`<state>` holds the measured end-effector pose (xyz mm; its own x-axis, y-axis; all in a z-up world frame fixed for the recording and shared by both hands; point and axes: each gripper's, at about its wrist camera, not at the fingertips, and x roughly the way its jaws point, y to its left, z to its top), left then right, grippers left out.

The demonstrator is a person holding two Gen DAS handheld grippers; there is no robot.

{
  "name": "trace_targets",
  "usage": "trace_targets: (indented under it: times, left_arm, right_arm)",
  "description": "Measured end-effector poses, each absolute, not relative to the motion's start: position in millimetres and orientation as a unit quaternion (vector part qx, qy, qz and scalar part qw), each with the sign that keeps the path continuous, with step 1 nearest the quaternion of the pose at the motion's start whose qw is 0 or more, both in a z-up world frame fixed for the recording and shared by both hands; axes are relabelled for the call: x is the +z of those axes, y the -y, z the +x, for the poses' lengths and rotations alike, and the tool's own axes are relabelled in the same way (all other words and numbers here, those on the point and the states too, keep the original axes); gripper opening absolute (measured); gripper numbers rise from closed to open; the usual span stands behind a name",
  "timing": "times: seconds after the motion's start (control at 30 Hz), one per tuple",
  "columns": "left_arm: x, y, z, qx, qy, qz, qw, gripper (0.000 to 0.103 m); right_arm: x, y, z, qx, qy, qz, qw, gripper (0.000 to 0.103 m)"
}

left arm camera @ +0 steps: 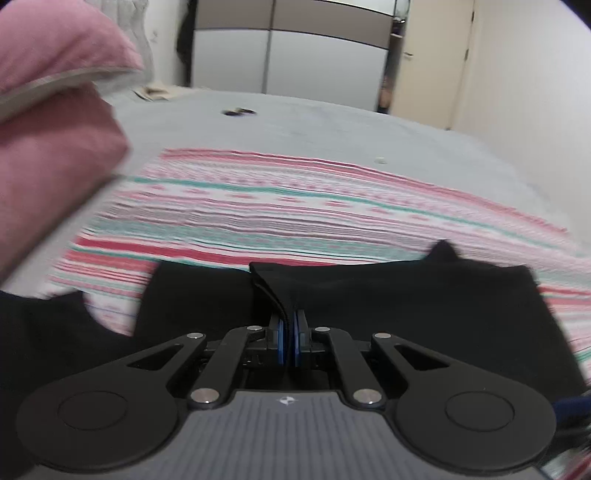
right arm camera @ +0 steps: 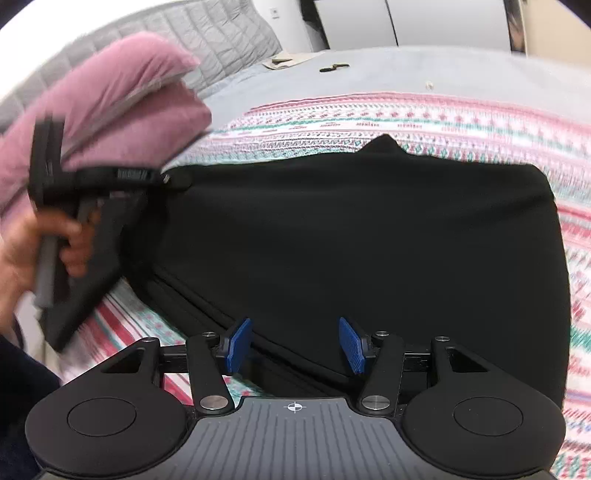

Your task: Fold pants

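Note:
The black pants lie folded on a striped blanket, filling the middle of the right wrist view. My left gripper is shut on a raised edge of the pants, which stands up between its blue pads. In the right wrist view that same left gripper pinches the pants' far left corner, with a hand on its handle. My right gripper hovers over the near edge of the pants. It is open, its blue pads well apart and nothing pressed between them.
The red, white and teal striped blanket covers a grey bed sheet. Pink pillows are stacked at the left by a quilted grey headboard. A small dark object lies far back on the bed. Wardrobe doors stand beyond.

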<state>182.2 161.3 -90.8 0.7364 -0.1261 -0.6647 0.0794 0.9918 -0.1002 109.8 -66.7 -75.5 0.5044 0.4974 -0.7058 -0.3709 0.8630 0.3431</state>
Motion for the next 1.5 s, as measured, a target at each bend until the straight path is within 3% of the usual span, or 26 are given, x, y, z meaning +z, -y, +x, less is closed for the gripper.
trace_targets:
  times: [0.23, 0.4, 0.67, 0.73, 0.8, 0.83, 1.0, 1.2, 1.33, 1.5]
  left_arm:
    - [-87, -177, 185, -0.019, -0.353, 0.029, 0.935, 0.026]
    - [-103, -180, 190, -0.014, -0.397, 0.041, 0.917, 0.027]
    - [-96, -185, 186, -0.003, -0.389, 0.052, 0.92, 0.027]
    - [-100, -184, 187, 0.002, -0.394, 0.051, 0.918, 0.033]
    - [-100, -183, 189, 0.021, -0.396, 0.065, 0.916, 0.053]
    - [-99, -183, 188, 0.03, -0.392, 0.069, 0.917, 0.055]
    - [-80, -185, 179, 0.021, -0.359, 0.008, 0.933, 0.056]
    - [-88, -136, 176, -0.025, -0.363, 0.001, 0.931, 0.056]
    - [-102, -109, 183, -0.063, -0.39, 0.014, 0.919, 0.056]
    - [-121, -104, 188, -0.062, -0.429, 0.032, 0.9, 0.056]
  right_arm:
    - [-99, 64, 124, 0.22, -0.479, 0.079, 0.846, 0.053]
    - [-99, 73, 125, 0.221, -0.492, 0.102, 0.836, 0.053]
    - [-87, 107, 133, 0.18, -0.483, 0.14, 0.845, 0.053]
    - [-94, 112, 137, 0.163, -0.504, 0.143, 0.836, 0.053]
    - [-98, 111, 136, 0.163, -0.511, 0.132, 0.834, 0.053]
    - [-98, 108, 136, 0.164, -0.511, 0.125, 0.834, 0.053]
    - [-80, 118, 133, 0.174, -0.484, 0.155, 0.844, 0.053]
    - [-75, 135, 137, 0.132, -0.473, 0.145, 0.859, 0.053]
    - [-94, 140, 139, 0.124, -0.505, 0.126, 0.845, 0.042]
    - [-98, 130, 130, 0.139, -0.51, 0.088, 0.844, 0.04]
